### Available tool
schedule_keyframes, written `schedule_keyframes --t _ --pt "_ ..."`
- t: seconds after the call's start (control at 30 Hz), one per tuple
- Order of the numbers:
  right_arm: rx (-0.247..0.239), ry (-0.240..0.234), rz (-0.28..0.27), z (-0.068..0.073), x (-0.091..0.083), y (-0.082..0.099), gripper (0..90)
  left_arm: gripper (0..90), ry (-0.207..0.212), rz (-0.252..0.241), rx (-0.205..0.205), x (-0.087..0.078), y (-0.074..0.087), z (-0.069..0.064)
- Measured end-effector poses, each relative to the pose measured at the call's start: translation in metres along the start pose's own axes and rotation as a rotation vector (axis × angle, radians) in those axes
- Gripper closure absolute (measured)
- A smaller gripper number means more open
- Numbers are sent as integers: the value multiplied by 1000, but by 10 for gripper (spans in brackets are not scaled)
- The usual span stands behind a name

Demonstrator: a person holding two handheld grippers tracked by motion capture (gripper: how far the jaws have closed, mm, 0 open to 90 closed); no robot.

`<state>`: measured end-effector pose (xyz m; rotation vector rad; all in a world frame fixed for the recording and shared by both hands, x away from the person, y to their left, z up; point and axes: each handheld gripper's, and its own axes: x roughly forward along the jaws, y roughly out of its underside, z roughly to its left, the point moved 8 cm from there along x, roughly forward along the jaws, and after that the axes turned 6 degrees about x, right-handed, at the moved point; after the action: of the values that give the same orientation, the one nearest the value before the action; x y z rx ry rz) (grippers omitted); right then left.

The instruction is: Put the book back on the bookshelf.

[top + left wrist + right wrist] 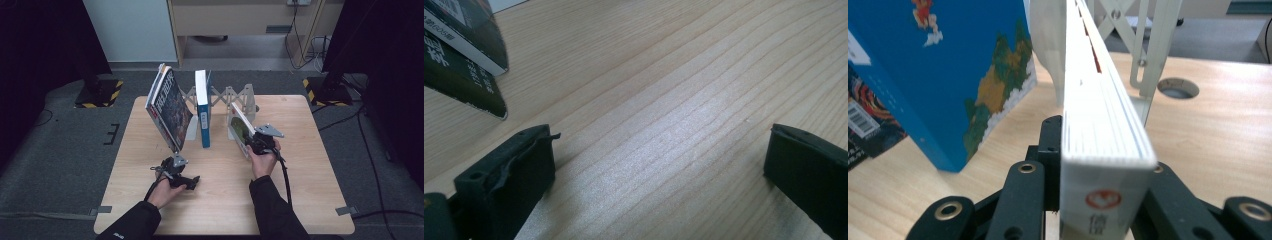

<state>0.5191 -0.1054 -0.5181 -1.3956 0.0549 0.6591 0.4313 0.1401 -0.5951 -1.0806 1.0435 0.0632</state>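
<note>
White book clamped in the right gripper near the table's far-right part

The right gripper (256,142) has its jaws pressed on the near end of a white book (240,127) — a stiff, moderately heavy paperback, likely with a smooth, somewhat slippery cover — which stands tilted on the table (300,200) beside the folding rack (235,95) at the far edge. Gripping at one end lets the weight lever downward, so a hold nearer the spine's middle would probably steady it. The left gripper (187,182) rests near the front-left, jaws wide apart on nothing, just below a leaning dark book (170,107); a blue book (203,107) stands upright between.
</note>
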Motion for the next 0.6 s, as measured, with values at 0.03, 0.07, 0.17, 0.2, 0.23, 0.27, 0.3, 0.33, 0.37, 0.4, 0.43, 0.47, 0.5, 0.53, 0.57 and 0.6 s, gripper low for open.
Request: schedule_keyframes --t 0.03,0.07,0.17,0.2,0.23,0.27,0.3,0.33,0.37,0.4,0.43,0.47,0.5,0.53,0.57,0.6 --pt "2 -1 3 0 0 2 747 0 0 0 0 0 0 0" --pt "5 -1 6 -1 -1 4 747 0 0 0 0 0 0 0" --pt "6 3 13 -3 -1 8 746 0 0 0 0 0 0 0" --pt "12 3 15 -3 -1 9 746 0 0 0 0 0 0 0" --pt "9 4 20 -3 -1 10 747 0 0 0 0 0 0 0" --pt "8 5 21 -3 -1 10 747 0 0 0 0 0 0 0" --pt "9 6 19 -2 0 10 748 0 0 0 0 0 0 0" --pt "9 10 16 -2 0 10 750 0 0 0 0 0 0 0" --pt "11 15 12 -1 1 10 751 0 0 0 0 0 0 0" --pt "13 22 7 -1 2 10 751 0 0 0 0 0 0 0" --pt "16 28 2 0 2 10 752 0 0 0 0 0 0 0" --pt "18 34 -1 1 3 9 752 0 0 0 0 0 0 0" --pt "18 38 -4 1 5 9 752 0 0 0 0 0 0 0" --pt "23 44 -8 2 6 9 752 0 0 0 0 0 0 0" --pt "24 49 -10 3 7 9 752 0 0 0 0 0 0 0" --pt "28 52 -14 4 9 8 752 0 0 0 0 0 0 0"
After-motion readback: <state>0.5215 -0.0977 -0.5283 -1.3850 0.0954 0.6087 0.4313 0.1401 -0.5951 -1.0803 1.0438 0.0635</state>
